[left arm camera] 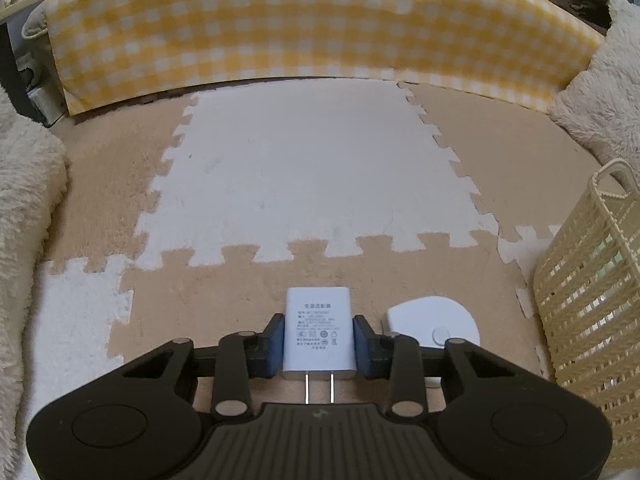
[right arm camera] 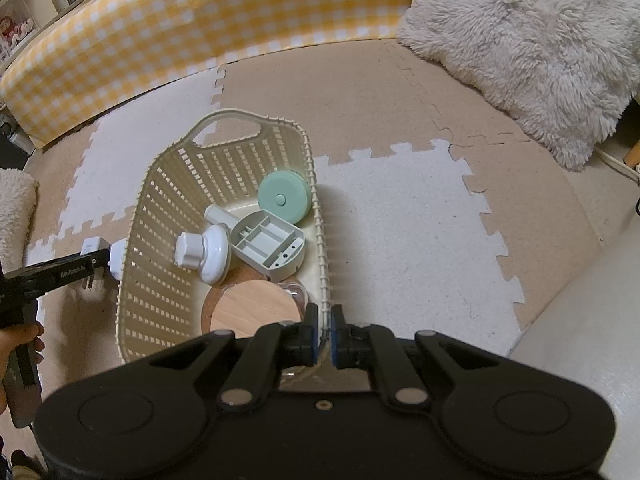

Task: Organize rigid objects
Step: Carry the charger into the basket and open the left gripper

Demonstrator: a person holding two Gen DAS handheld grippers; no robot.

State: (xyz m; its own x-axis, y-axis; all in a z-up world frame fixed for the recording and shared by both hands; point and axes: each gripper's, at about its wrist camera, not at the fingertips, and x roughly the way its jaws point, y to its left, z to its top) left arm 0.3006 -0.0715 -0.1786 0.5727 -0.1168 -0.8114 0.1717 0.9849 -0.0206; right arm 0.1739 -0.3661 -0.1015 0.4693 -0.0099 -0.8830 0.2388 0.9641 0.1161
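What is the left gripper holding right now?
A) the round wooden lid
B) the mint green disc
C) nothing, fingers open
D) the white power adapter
D: in the left wrist view the left gripper has its blue pads closed on both sides of the white power adapter, prongs pointing back at the camera.

Smooth white plastic power adapter (left arm camera: pixel 319 334) with shiny metal prongs; cream plastic lattice basket (right arm camera: pixel 160 248); matt wooden disc (right arm camera: pixel 254 314); fuzzy foam mat (left arm camera: pixel 304 168).

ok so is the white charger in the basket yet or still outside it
Outside. The left gripper is shut on the white charger above the foam mat, with the basket off to its right.
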